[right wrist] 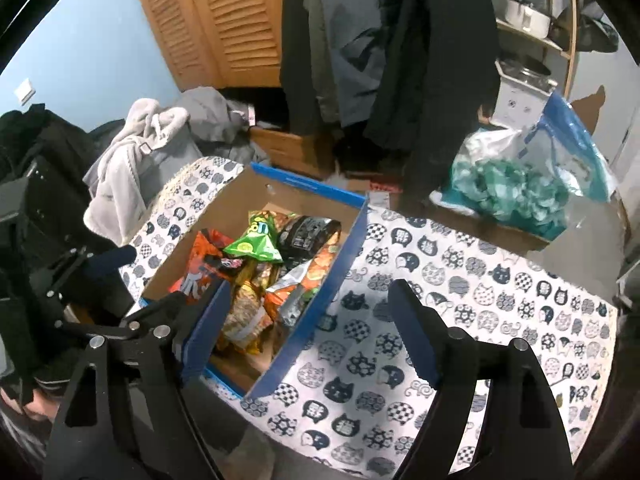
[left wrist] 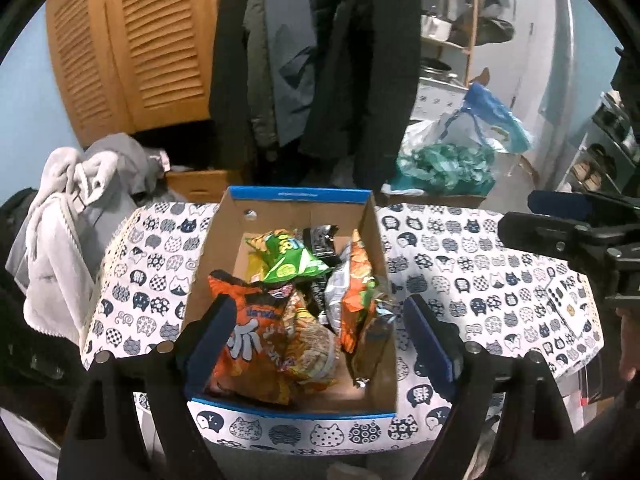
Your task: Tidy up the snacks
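The snack packets all sit jumbled inside the cardboard box (left wrist: 362, 216), which stands on the surface (left wrist: 472, 280) covered with a cat-print cloth; no packet lies outside the box on the cloth in either view. That fits two readings: either the snacks have been gathered into the box and the job is near its close, or they wait there to be sorted out onto the cloth, so the pictures do not settle which move is due. Both grippers are spread wide and hold nothing. The left gripper (left wrist: 316, 334) hovers at the near edge of the box, its blue pads straddling the orange chip bag (left wrist: 256, 336) and the pale noodle pack (left wrist: 312, 344) just beyond the tips; the green packet (left wrist: 290, 264) lies farther in, with a black packet (left wrist: 320, 240) toward the back wall. The right gripper (right wrist: 308, 330) hangs over the box's blue-edged right wall, one finger above the snacks and the other above bare cloth. If a packet is to be handled, I judge it wise to pinch a crimped seam or a corner rather than the puffed middle, since these bags crush and slip, and to lift straight up so neighbours are not dragged along.
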Available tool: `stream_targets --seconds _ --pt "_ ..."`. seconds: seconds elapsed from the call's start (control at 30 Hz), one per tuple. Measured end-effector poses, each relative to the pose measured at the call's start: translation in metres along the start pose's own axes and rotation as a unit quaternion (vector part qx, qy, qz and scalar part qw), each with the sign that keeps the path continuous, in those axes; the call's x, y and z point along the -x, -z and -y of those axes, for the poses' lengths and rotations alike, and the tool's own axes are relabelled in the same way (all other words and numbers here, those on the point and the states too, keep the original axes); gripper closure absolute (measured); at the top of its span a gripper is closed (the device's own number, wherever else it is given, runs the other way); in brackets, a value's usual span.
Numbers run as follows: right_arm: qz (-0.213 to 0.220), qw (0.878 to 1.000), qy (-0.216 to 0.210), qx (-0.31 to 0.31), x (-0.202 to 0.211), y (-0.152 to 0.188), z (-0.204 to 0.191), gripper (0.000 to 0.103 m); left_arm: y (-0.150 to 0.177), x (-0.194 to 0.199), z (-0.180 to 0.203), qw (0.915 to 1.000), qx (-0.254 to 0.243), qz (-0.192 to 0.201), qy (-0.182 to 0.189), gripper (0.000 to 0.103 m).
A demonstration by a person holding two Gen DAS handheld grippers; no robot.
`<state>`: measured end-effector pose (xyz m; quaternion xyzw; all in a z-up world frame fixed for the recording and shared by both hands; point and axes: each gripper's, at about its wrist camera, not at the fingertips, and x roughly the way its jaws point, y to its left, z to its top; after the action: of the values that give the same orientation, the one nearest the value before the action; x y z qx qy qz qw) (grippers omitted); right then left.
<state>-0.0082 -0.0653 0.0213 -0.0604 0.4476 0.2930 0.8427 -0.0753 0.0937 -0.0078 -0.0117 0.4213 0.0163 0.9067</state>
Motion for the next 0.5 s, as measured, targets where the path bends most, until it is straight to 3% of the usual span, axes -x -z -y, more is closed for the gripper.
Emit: stream_targets --seconds 0.27,0.5 --pt "0.017 0.999 0.007 0.028 0.014 0.016 0.004 0.023 0.003 0.013 0.021 0.9968 -0.059 0.042 -0.033 0.01" --pt "0.02 0.999 0.006 0.025 0.018 0.023 0.012 0.023 0.004 0.013 0.026 0.9959 -0.073 0.043 -0.032 0.009"
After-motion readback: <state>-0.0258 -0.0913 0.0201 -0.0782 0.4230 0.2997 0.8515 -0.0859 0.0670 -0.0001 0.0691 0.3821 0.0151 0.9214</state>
